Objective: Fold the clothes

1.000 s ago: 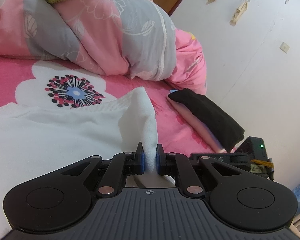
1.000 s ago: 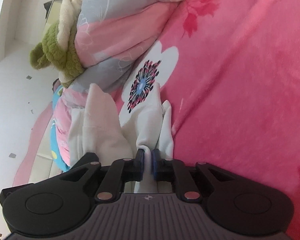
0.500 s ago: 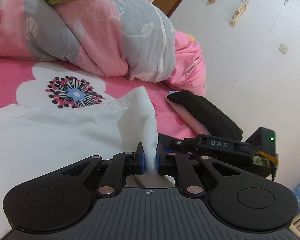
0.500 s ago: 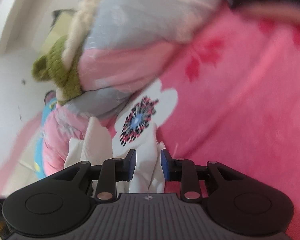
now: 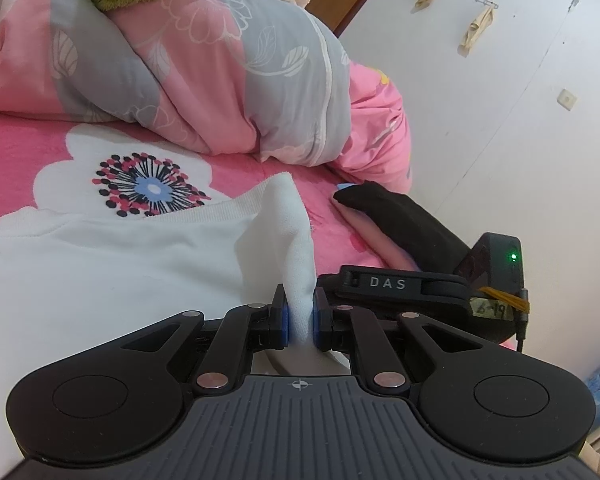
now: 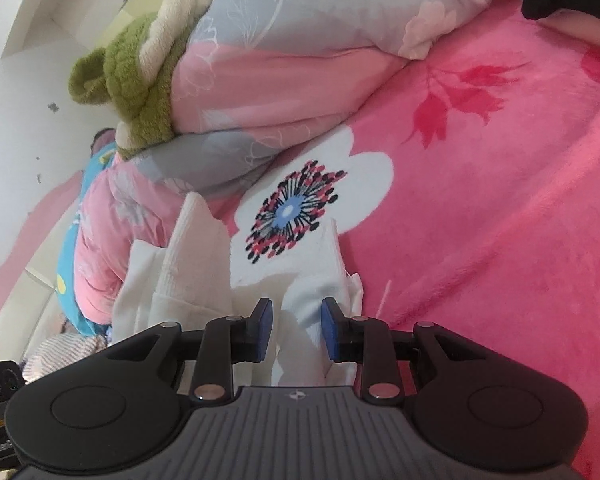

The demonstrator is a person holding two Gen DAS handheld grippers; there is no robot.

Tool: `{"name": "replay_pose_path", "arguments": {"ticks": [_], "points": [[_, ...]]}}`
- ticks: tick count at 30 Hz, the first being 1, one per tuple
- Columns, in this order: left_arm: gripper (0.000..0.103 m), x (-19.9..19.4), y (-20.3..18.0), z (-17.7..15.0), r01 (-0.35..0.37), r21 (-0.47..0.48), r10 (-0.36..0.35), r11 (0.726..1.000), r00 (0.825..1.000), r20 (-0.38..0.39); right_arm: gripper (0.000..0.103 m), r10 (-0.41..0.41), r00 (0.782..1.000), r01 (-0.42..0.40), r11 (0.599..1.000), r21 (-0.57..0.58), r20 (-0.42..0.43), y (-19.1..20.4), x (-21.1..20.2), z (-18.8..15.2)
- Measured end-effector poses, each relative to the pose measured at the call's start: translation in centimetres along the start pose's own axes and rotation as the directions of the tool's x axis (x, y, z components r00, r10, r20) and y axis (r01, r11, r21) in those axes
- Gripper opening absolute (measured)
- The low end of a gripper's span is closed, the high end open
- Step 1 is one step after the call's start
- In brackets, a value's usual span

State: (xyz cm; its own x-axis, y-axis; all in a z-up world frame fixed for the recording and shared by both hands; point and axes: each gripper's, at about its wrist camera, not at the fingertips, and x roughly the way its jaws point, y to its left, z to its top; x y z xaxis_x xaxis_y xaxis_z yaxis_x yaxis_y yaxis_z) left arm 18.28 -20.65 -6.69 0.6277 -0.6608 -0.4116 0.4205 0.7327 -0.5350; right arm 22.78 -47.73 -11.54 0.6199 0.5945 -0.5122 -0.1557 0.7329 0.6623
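Across the pink flowered bedspread (image 5: pixel 28 148), from nine o'clock to the centre of the left wrist view, lies the white garment (image 5: pixel 112 260), with a bundled quilt (image 5: pixel 204 80) heaped behind it at twelve o'clock. It looks light, soft and limp, likely to sag and crease wherever it is unsupported, so the ribbed hem or a seamed corner seems the surest place to pinch. At six o'clock the left gripper (image 5: pixel 299 316) is clamped on a raised peak of the cloth. In the right wrist view, the right gripper (image 6: pixel 296 330) stands parted; its jaws have just been opening, with white cloth lying loose between the blue pads (image 6: pixel 265 332), unpinched.
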Motion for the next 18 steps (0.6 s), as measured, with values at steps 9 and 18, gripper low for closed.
{"name": "replay_pose_path", "arguments": {"ticks": [9, 18], "points": [[0.009, -0.1, 0.0, 0.0, 0.003, 0.001, -0.003, 1.0, 1.0, 0.002, 0.029, -0.082, 0.997, 0.083, 0.993, -0.082, 0.014, 1.4, 0.0, 0.1], [0.009, -0.2, 0.1, -0.1, 0.009, -0.003, -0.009, 1.0, 1.0, 0.006, 0.021, -0.134, 0.991, 0.133, 0.984, -0.12, 0.001, 2.0, 1.2, -0.1]]}}
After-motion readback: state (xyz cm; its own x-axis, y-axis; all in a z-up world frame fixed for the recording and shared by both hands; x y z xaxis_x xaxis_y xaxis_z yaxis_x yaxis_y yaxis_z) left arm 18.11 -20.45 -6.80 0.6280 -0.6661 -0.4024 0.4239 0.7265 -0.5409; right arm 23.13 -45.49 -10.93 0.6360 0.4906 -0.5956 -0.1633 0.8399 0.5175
